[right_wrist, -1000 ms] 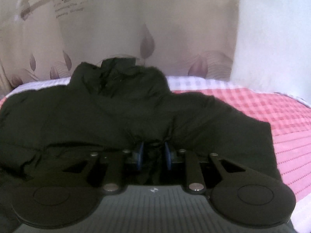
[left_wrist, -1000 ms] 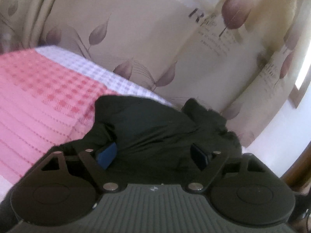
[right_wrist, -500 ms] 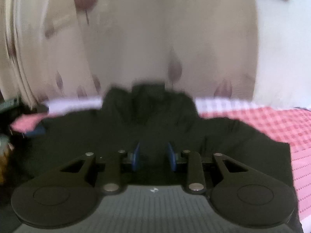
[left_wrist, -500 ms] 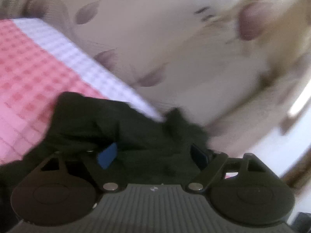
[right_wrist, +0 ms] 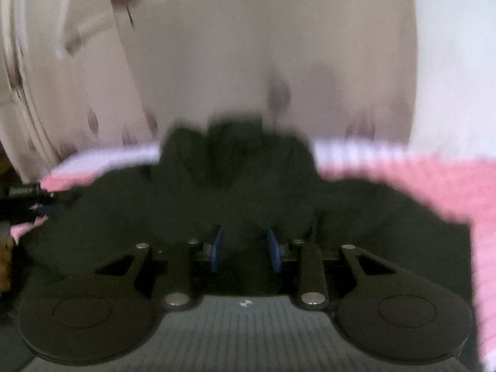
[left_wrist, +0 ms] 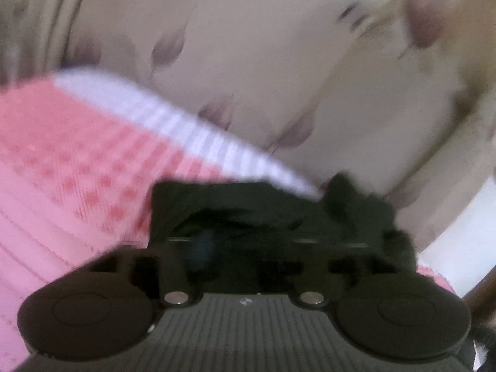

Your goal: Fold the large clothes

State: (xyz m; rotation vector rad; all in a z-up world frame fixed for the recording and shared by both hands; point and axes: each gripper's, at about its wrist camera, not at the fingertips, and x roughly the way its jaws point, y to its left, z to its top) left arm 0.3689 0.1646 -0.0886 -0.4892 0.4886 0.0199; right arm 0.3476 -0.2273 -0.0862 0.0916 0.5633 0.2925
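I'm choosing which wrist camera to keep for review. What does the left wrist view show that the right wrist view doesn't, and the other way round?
Only the left wrist view shows the left gripper, badly blurred, and a broad stretch of bedcover beside the garment's edge.

Only the right wrist view shows the right gripper, its jaws just opening with dark cloth between the blue pads, and the garment spread nearly full width.

Both show the dark garment, the pink checked bedcover and the leaf-print curtain.
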